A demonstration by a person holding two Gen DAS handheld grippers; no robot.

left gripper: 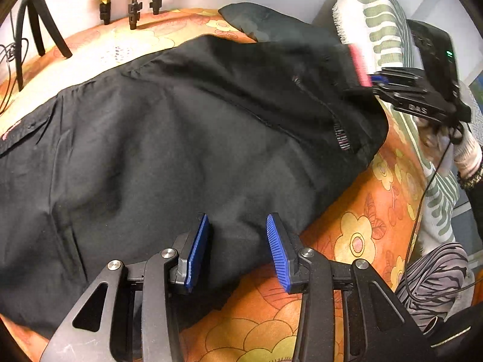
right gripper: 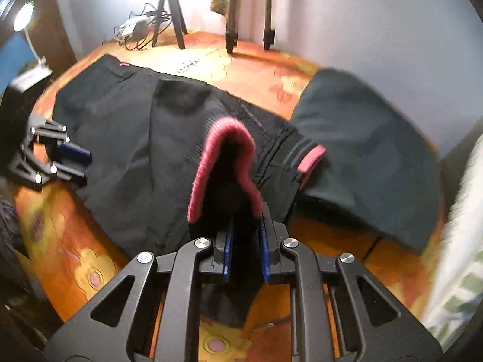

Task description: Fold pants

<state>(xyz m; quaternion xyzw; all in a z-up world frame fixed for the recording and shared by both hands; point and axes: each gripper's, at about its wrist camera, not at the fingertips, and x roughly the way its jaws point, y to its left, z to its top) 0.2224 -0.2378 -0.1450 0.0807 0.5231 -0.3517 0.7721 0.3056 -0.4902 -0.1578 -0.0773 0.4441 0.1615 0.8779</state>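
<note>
Black pants (left gripper: 187, 138) with pink cuffs lie folded over on an orange flowered bedsheet (left gripper: 356, 235). My left gripper (left gripper: 237, 226) is open, its blue pads just above the pants' near edge, holding nothing. It shows at the left of the right wrist view (right gripper: 72, 157). My right gripper (right gripper: 246, 226) is shut on the pink-edged cuff (right gripper: 223, 163) of a pant leg and holds it above the rest of the pants (right gripper: 135, 150). In the left wrist view the right gripper (left gripper: 374, 80) is at the far right, gripping that cuff (left gripper: 359, 66).
Tripod legs (right gripper: 172, 21) and stand legs (right gripper: 250, 15) rest on the sheet's far side by the wall. A second dark garment (right gripper: 371, 157) lies to the right. A green-striped white cloth (left gripper: 380, 21) and a lamp (right gripper: 24, 21) border the bed.
</note>
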